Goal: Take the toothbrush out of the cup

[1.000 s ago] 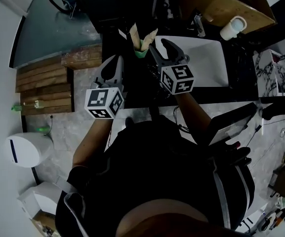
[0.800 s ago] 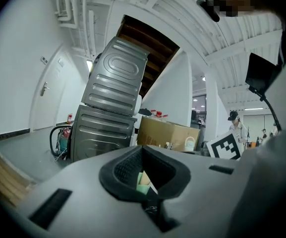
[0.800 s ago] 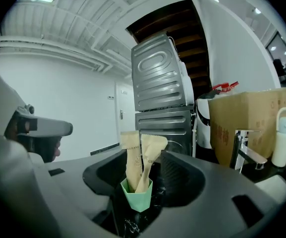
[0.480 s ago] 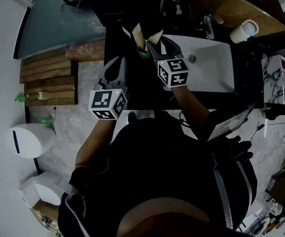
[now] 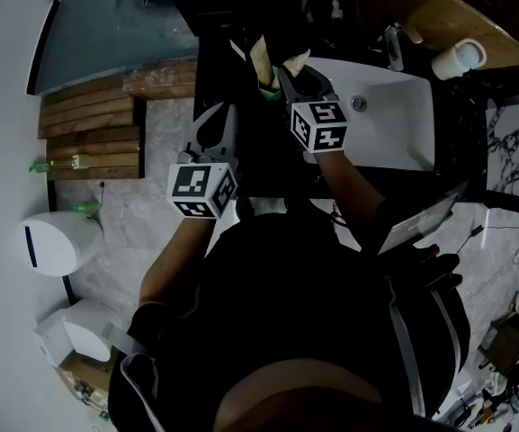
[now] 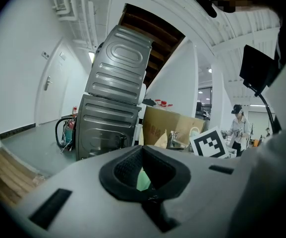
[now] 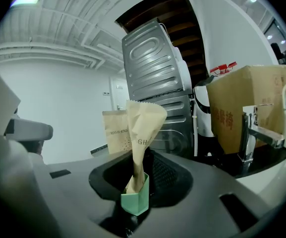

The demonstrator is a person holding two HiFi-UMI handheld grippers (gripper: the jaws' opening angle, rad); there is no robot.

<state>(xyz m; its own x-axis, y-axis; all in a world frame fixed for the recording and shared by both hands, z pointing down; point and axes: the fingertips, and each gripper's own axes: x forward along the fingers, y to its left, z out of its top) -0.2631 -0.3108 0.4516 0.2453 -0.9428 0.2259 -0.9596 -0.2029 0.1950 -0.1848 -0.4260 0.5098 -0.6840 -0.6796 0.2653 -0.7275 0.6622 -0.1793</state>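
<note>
Your right gripper has the small green cup between its fingers. They have just been closing, and now they sit against the cup's two sides with the cup at their tips. The cup is upright. The paper-wrapped toothbrush stands in it, its wrapper rising well above the rim and flaring out at the top. A second paper wrapper shows just behind and to the left. Its lower end is hidden by the finger in the right gripper view, though from your head both wrappers seem to rise from the same cup.

In the head view, the cup sits at the far edge of the dark counter, just left of the white sink. A faucet and a cardboard box stand to the right of the cup, and a tall grey metal appliance stands behind it.

Your left gripper has its fingers fully together and holds nothing. It hangs nearer to you than the right one, pointing toward the cup but apart from it. A sliver of the cup's green shows through the hollow between its fingers.
</note>
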